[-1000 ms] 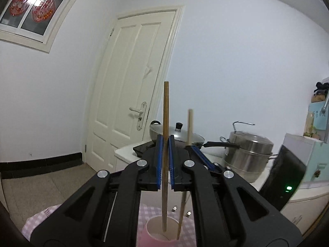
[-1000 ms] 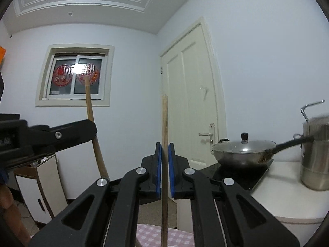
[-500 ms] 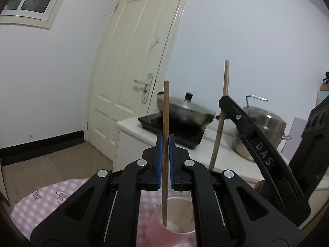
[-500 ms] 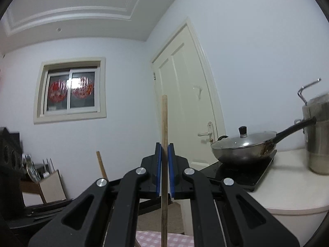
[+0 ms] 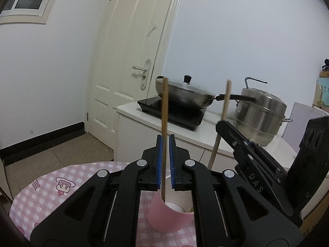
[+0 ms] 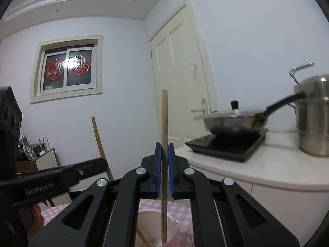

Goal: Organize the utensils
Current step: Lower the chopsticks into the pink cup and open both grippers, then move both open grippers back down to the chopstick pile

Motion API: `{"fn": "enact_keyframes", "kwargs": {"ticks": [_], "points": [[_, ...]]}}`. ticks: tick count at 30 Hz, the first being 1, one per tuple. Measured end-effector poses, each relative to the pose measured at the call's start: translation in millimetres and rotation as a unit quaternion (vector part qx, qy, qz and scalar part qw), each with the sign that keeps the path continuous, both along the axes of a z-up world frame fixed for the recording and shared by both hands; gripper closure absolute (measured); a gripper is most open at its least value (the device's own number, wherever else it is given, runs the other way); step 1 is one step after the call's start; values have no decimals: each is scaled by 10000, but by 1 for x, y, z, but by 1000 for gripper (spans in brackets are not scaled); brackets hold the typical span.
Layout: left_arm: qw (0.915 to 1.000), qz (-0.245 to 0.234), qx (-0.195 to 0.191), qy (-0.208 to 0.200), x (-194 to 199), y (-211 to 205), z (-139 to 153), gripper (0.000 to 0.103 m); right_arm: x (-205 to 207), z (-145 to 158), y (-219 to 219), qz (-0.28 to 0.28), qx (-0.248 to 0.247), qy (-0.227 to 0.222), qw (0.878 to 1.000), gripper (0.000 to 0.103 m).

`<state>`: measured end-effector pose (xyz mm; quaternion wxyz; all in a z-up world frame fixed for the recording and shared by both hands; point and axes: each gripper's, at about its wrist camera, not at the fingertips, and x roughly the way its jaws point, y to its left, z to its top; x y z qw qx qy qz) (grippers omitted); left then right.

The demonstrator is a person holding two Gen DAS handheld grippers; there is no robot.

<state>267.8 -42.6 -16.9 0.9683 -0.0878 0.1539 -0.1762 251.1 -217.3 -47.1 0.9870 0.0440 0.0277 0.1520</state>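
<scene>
left gripper (image 5: 165,160) pinching brown chopstick (image 5: 164,123) upright between blue pads, lower tip inside pink cup (image 5: 170,216). right gripper (image 6: 164,164) clamped on second chopstick (image 6: 164,133), also upright, tip down in same cup (cup mouth visible below jaws in both wrist views). cup stands on pink checked tablecloth (image 5: 51,189). each gripper's black frame shows beside other's view. behind: lidded wok (image 5: 183,94) on black cooktop (image 5: 170,113), steel steamer pot (image 5: 259,113), white door (image 5: 133,57).

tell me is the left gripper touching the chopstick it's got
Touching: in the left wrist view the left gripper is closed on the upright chopstick over the pink cup.
</scene>
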Motion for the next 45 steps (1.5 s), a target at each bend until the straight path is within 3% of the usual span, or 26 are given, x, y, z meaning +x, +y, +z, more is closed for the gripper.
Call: {"fn": "enact_keyframes", "kwargs": {"ticks": [2,4,5,7,13,17,20,28,31,34,38,42,45], "points": [[10000,-13,37,55,-1,-2,0,93,-6,-2,-2,-33,14,57,10000,98],[9999,-1,27,120,-2,-2,0,62,-11,-3,-3,-39,-14,111,9999,98],[9999,34,-28,103,-4,0,0,35,-14,-4,-3,-53,-37,137,9999,98],[9998,145,-120,-45,-12,3,2,34,-18,-4,-3,-74,-42,203,9998,97],[9999,169,32,20,-22,5,6,34,-31,-6,-3,-40,-96,352,9993,96],[9995,223,217,23,-33,8,6,34,-40,-5,-5,-73,-40,459,9989,70],[9991,286,289,78,-43,15,4,34,-49,-4,-5,-68,-33,478,9988,65],[9963,614,351,488,-64,47,-6,29,-72,-3,0,-31,-257,627,9977,57],[9929,703,403,871,-65,58,-17,28,-79,-10,4,-27,-428,717,9965,56],[9850,794,413,1475,-59,71,-35,27,-83,-19,7,37,-556,847,9948,56],[9680,904,343,2318,-44,81,-68,27,-83,-36,10,108,-733,1113,9910,56],[9489,903,306,3009,-31,79,-96,27,-81,-50,11,223,-840,1405,9863,56],[9380,979,306,3310,-24,74,-108,27,-80,-61,13,291,-970,1577,9823,55]]}}
